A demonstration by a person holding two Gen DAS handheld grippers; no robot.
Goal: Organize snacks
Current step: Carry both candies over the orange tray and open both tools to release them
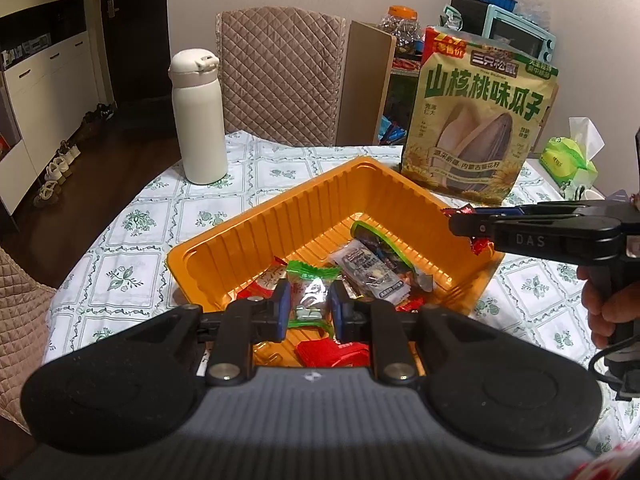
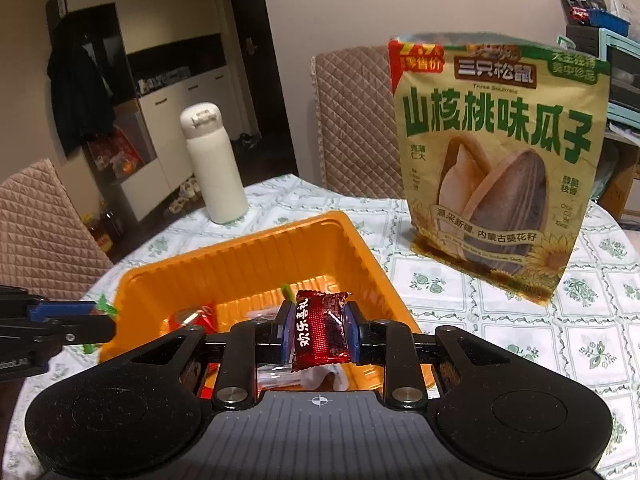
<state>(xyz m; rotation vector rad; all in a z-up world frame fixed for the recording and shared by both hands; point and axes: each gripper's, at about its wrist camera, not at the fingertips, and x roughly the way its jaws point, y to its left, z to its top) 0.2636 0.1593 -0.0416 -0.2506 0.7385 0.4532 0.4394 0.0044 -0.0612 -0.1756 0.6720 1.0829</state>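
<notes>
Left wrist view: the left gripper (image 1: 309,312) pinches a green-wrapped candy (image 1: 310,294) above the near end of the orange tray (image 1: 256,232), probably to let it fall among the snacks (image 1: 372,268) already gathered there. The right gripper (image 1: 460,222) reaches in over the tray's right rim, a red wrapper at its tip. The big seed bag (image 1: 476,120) stands upright on the worktop (image 1: 132,240) behind the tray, likely too large for it.

Right wrist view: the right gripper (image 2: 319,336) clamps a dark red candy (image 2: 320,330) over the tray, seemingly ready for release. The white bottle (image 2: 212,164) stands well apart.
</notes>
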